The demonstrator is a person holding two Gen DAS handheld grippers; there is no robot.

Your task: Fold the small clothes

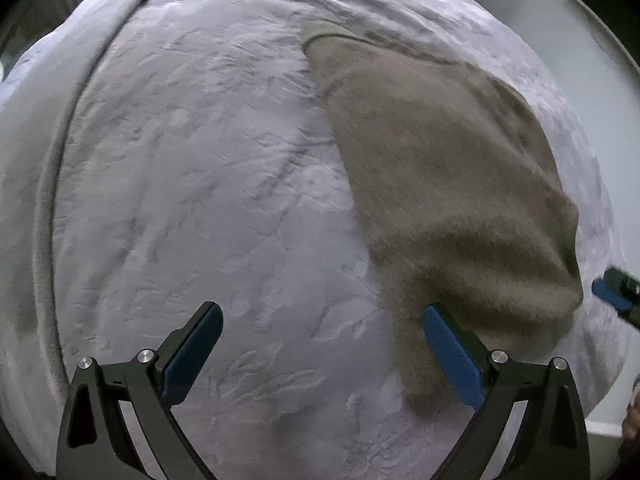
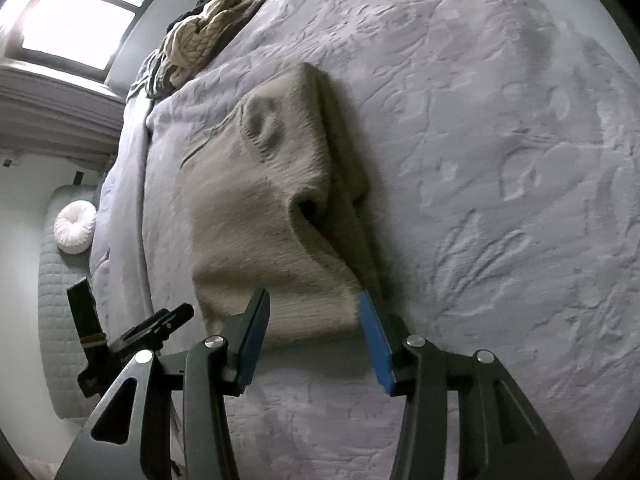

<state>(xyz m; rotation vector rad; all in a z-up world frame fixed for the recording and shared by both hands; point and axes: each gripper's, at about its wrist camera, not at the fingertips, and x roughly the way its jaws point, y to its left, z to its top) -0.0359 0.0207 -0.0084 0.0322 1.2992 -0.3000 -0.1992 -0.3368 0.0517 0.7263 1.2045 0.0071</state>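
Lavender-grey, with a raised leaf pattern, the bedspread (image 1: 200, 184) covers the bed and fills most of both views. In the left wrist view the left gripper (image 1: 322, 354) stands released low in the frame, its blue-padded fingers (image 1: 192, 356) spread wide with only bedspread between them; the right-hand pad sits just at the near edge of the garment. To the right of it lies the taupe knit garment (image 1: 452, 184), a small fuzzy piece spread flat on the bedspread and running from the near fingers up toward the far side. At the far right edge the tip of the right gripper (image 1: 614, 294) shows, just beside the garment's corner.

In the right wrist view, a bright window (image 2: 76, 28) and a round white cushion (image 2: 75, 229) sit at the far left, beside the bed. The left gripper (image 2: 132, 340) appears low on the left, over the bedspread's edge. A heap of cream cable-knit clothes (image 2: 204, 28) lies at the bed's far end. Centre, the taupe garment (image 2: 260, 208) lies folded over, with a raised fold and a dark gap along its right side. The right gripper (image 2: 314, 340) is released, its fingers apart at the garment's near edge.
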